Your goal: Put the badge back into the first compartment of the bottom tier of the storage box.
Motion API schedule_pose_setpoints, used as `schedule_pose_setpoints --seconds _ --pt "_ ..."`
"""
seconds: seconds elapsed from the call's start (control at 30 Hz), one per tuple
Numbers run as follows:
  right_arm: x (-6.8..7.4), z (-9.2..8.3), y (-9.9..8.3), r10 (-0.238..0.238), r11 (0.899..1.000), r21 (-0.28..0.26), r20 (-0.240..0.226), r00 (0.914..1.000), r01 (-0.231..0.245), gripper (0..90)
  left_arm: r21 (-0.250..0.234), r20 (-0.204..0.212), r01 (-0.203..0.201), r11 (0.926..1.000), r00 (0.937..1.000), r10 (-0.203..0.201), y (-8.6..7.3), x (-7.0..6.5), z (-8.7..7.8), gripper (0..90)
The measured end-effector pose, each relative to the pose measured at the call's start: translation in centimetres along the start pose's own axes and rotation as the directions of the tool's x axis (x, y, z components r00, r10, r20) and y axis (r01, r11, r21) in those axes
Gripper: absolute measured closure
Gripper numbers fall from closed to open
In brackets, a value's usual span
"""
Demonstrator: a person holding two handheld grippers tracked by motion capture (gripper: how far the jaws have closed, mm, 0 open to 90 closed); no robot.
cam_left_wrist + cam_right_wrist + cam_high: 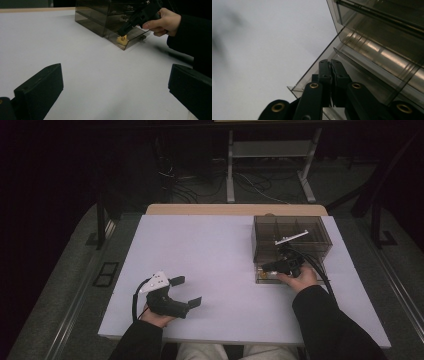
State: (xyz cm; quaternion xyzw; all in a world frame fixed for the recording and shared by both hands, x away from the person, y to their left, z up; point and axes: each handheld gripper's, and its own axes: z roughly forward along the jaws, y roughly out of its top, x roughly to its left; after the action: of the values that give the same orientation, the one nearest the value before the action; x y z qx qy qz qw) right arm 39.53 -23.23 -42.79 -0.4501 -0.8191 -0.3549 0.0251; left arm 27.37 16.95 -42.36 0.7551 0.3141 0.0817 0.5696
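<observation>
A smoky clear drawer box [300,231] stands at the table's far right, its lowest drawer [270,280] pulled out toward me. A small yellow piece [122,40] lies in the drawer's front corner. My right gripper [264,266] reaches into that drawer from the right, its tips just above the yellow piece [262,275]. In the right gripper view the two black jaws [330,63] stand pressed together over the drawer's clear wall [317,65], with nothing seen between them. My left gripper [187,291] rests low at the near left, jaws wide apart and bare [115,82].
The white tabletop [210,250] stretches between the two hands. Beyond its wooden far edge [235,209] the dark floor holds cables and a metal stand [270,150]. A cable [320,270] trails from the right gripper along the box.
</observation>
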Motion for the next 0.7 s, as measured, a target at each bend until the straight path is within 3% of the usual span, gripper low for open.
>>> schedule_pose_setpoints --seconds 0.07,0.3,0.63,0.7 --pt "0.0 0.1 -0.1 -0.015 1.000 0.009 0.025 0.9996 0.015 83.0 0.000 0.000 0.001 1.0000 1.0000 -0.001 0.0 0.0 0.0 0.0" --pt "0.2 0.2 -0.1 -0.039 0.999 0.012 0.047 0.9981 0.039 76.9 0.000 0.001 0.001 1.0000 1.0000 -0.001 0.0 0.0 0.0 0.0" --pt "0.4 -0.8 -0.3 -0.051 0.999 -0.006 0.054 0.9972 0.052 56.8 -0.001 -0.002 0.001 1.0000 1.0000 -0.001 0.0 0.0 0.0 0.0" --pt "0.4 -1.1 -0.4 -0.048 0.999 -0.010 0.049 0.9977 0.048 49.4 0.001 -0.001 0.001 1.0000 1.0000 -0.001 0.0 0.0 0.0 0.0"
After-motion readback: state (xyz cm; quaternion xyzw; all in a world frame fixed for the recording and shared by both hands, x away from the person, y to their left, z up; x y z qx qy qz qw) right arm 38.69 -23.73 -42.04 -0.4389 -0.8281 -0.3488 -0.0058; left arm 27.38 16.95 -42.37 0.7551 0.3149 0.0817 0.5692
